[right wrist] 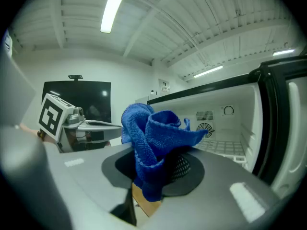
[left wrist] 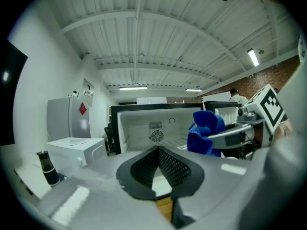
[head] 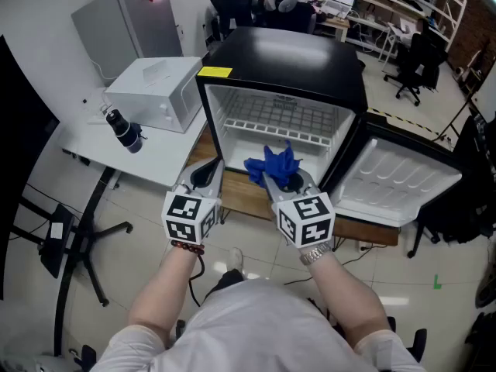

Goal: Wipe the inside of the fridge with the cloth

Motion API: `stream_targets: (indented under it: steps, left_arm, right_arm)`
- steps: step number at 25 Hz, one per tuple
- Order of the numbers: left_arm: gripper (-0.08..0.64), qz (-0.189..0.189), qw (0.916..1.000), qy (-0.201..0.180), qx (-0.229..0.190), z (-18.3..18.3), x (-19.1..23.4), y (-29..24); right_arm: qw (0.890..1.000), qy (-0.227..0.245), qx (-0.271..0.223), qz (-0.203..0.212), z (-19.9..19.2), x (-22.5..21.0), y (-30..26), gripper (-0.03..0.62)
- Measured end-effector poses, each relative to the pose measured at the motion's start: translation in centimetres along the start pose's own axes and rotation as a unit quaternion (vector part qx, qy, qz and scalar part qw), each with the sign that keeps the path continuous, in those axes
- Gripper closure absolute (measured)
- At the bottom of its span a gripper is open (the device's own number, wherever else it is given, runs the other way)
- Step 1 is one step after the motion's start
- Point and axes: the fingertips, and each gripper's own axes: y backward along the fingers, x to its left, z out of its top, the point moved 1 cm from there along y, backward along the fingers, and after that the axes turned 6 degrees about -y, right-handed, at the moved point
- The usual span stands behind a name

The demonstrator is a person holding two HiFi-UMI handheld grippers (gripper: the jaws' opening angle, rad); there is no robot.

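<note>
A small black fridge [head: 288,59] stands open on a wooden board, its door [head: 397,181] swung out to the right. Its white inside [head: 273,122] holds a wire shelf. My right gripper [head: 284,181] is shut on a crumpled blue cloth [head: 274,164], just in front of the fridge's lower opening. In the right gripper view the cloth [right wrist: 153,138] bunches up over the jaws, with the fridge's back wall [right wrist: 216,123] beyond. My left gripper [head: 206,173] is shut and empty, by the fridge's left front corner. Its own view shows the pads [left wrist: 158,169] pressed together and the cloth [left wrist: 204,131] to the right.
A white boxy appliance [head: 156,91] and a black bottle [head: 124,130] sit on a white table [head: 159,161] left of the fridge. A grey cabinet [head: 132,18] stands behind. Office chairs and desks fill the back and right. A black stand base [head: 77,239] lies on the floor at left.
</note>
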Motion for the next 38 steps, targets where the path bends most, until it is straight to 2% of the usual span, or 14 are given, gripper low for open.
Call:
stream_targets:
  steps: [6,19,30,38]
  left_arm:
    - [0.555,0.017,0.9998,-0.001,-0.004,0.0,5.5,-2.6]
    - [0.506,-0.016,0.9997,-0.019,-0.006,-1.0,13.1,-8.9]
    - [0.460,-0.068,0.9972,-0.031,-0.009,-1.5,13.7,-11.8]
    - [0.439,-0.080,0.9962,-0.032,-0.015,-1.5,13.7,-12.6]
  right_arm:
    - [1.000,0.010,-0.017,0.019,2.0,0.5,-6.3,0.482]
    - [0.999,0.034,-0.016,0.002,3.2,-0.3,-19.5,0.482]
    - [0.999,0.032,-0.028,-0.007,3.6,-1.2,-23.9,0.491]
    - [0.999,0.023,-0.038,-0.018,3.6,-2.6,-24.9,0.497]
